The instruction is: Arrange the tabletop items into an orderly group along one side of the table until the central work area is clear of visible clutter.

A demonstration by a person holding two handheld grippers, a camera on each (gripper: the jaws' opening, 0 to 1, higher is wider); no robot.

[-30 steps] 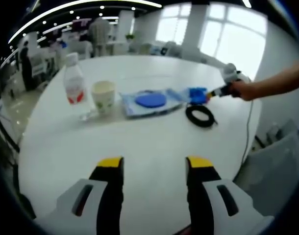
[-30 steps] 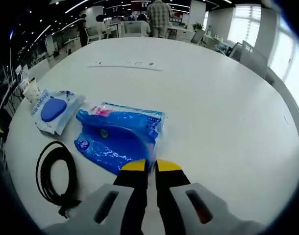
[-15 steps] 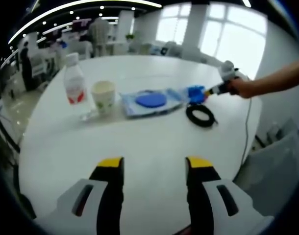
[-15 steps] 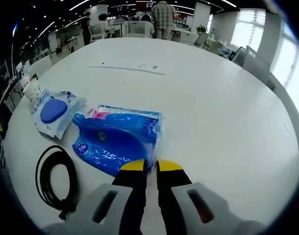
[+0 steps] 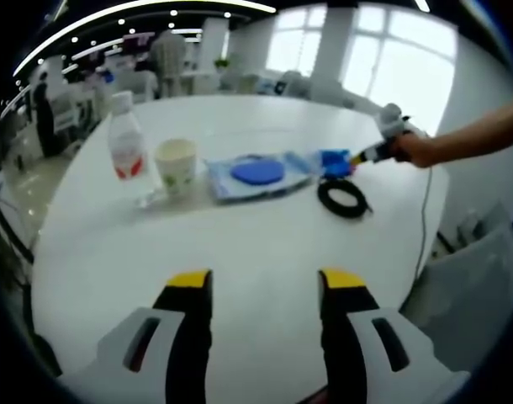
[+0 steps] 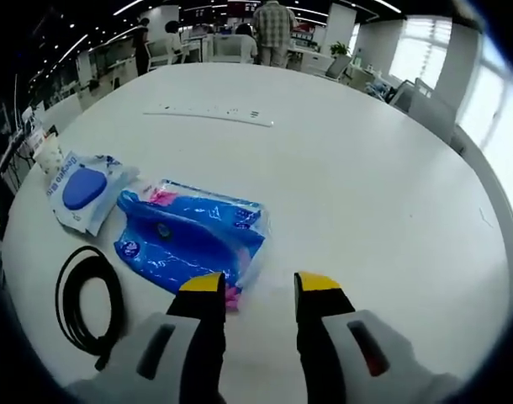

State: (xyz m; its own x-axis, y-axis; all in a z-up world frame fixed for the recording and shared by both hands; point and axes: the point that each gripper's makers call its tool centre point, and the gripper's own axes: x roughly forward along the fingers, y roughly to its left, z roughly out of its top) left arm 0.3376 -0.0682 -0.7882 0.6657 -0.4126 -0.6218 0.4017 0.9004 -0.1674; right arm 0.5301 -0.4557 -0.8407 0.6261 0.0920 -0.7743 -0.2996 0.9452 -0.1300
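A clear water bottle (image 5: pixel 126 139), a paper cup (image 5: pixel 177 166), a white wipes pack with a blue lid (image 5: pixel 258 174), a blue plastic packet (image 5: pixel 332 162) and a black coiled cable (image 5: pixel 343 198) lie in a row across the white round table (image 5: pixel 240 244). My left gripper (image 5: pixel 261 284) hovers open over the near table edge, far from them. A hand holds my right gripper (image 5: pixel 355 158) at the packet's end. In the right gripper view, my right gripper (image 6: pixel 261 284) stands open just behind the blue packet (image 6: pixel 189 240), with the wipes pack (image 6: pixel 82 189) and the cable (image 6: pixel 88 299) to its left.
A white power strip (image 6: pixel 210 112) lies on the far part of the table. A cord (image 5: pixel 425 227) hangs off the table's right edge. Chairs, desks and people stand beyond the table. The table surface to the right of the packet is bare (image 6: pixel 383 194).
My right gripper, shut on the blue packet's edge before, has opened and let it go; the packet lies flat. The left gripper has not moved.
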